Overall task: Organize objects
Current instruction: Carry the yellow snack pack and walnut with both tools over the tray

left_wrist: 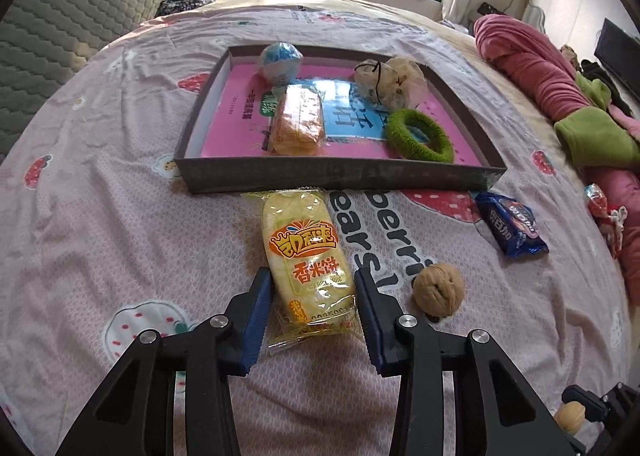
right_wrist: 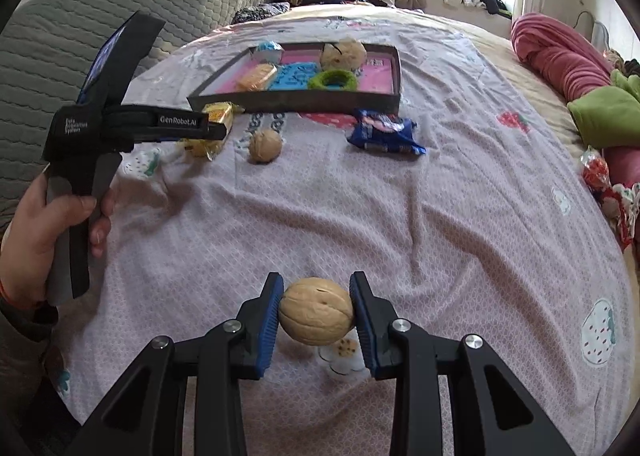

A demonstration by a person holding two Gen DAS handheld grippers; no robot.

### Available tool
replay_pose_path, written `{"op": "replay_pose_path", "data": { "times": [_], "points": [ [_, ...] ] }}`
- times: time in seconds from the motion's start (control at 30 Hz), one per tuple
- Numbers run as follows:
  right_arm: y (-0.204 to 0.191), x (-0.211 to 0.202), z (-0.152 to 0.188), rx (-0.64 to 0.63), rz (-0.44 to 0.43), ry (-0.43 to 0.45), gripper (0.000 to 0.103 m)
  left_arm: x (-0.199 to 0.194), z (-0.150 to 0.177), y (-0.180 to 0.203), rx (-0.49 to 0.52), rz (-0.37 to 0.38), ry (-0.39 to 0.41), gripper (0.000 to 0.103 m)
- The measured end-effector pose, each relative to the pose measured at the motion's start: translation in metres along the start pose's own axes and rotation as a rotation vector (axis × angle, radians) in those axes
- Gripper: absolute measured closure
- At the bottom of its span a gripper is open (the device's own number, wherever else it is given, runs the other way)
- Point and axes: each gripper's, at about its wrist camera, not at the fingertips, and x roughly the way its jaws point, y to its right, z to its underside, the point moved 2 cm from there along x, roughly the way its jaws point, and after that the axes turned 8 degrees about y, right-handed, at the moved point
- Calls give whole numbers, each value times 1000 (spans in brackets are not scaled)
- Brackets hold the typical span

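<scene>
Rice-cracker packet is lying on the bed before the tray, left tongs clenching it; right tongs are gripping a walnut; lifting level should be avoiding crushing

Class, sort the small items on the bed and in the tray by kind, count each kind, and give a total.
Walnuts: 2, the walnut on the sheet and the held walnut
Wrapped snacks: 3, the yellow rice cracker, the blue cookie pack and the orange snack
Green hair ring: 1
Blue-white ball: 1
Tied clear bag: 1
Total: 8
</scene>
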Motion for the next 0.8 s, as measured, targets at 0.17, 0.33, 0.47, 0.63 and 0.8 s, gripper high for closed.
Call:
{"op": "replay_pose_path", "data": {
  "times": [0.17,0.33,0.47,0.63,0.8],
  "points": [
    [-11,-7,-17,-13,-14,37,68,-19,-2,0,12,-3,20,60],
    [-19,-15,-37,-19,-18,82,68,-42,-5,2,28,-8,48,60],
    [-26,-19,-58,-29,-21,117,68,-60,-7,1,37,-16,78,60],
    [-36,-23,-82,-51,-11,152,68,-80,-11,-4,34,-23,108,60],
    [-46,-28,-102,-64,-13,183,68,-98,-17,-11,29,-35,137,60]
  ]
}}
